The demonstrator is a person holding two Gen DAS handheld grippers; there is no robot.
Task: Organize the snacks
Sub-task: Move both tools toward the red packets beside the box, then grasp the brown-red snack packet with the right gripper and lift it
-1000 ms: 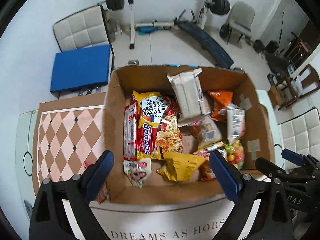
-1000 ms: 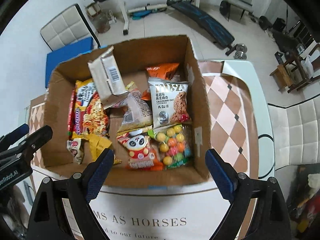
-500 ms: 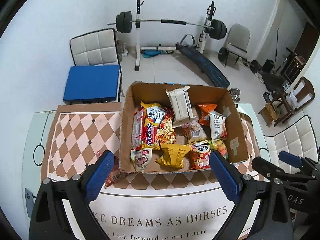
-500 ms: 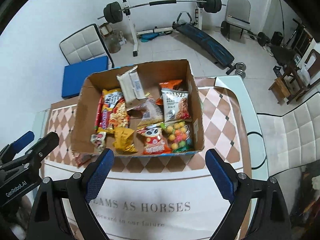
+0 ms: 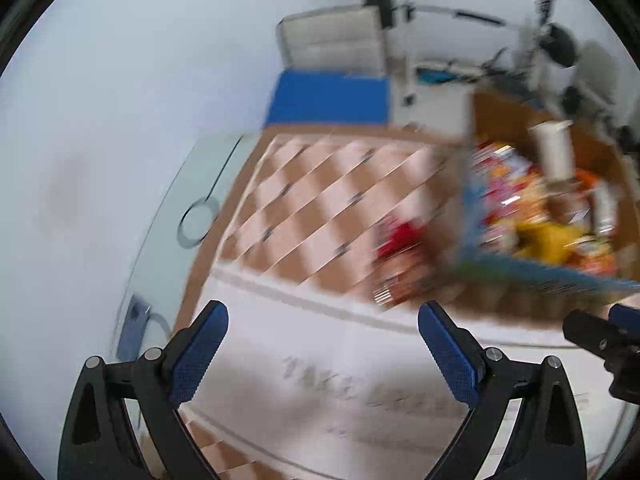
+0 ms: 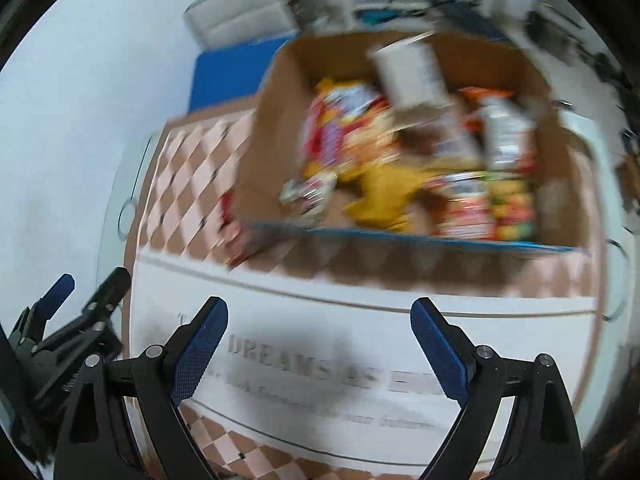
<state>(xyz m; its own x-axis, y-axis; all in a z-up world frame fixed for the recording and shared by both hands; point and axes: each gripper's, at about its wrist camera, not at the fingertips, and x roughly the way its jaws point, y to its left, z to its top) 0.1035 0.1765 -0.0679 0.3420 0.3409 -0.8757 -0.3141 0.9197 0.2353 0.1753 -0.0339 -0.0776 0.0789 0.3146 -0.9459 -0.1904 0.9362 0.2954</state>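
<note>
both views are smeared by motion blur, so fine detail is lost. the left tongs [image 5: 323, 312] stand spread wide with nothing between the blue pads, hanging over the white printed strip of the cloth [image 5: 304, 216] that covers the tabletop [image 5: 168, 248]; the cloth's brown and pink diamond pattern fills the middle of that view. the right tongs [image 6: 320, 307] are likewise spread wide and empty, pointing down at the same white strip, where blurred dark lettering can be made out. the cardboard box [image 6: 260, 128] sits on the cloth beyond both tongs, open at the top and packed with snacks: a yellow packet [image 6: 384, 196] near the front wall, a pale upright packet [image 6: 412, 72] leaning at the back, a bag of coloured candy balls [image 6: 514, 212] in the front right corner, and red and orange wrappers between them, too blurred to read. one red snack packet [image 5: 396, 252] lies outside the box on the cloth, just beside the box's left wall. in the left view the box [image 5: 520, 120] appears at the right edge. beyond the tabletop stand a white padded chair [image 5: 336, 40] with a blue cushion [image 5: 328, 98] in front of it, and a barbell rack [image 5: 404, 8] further back by the wall.
</note>
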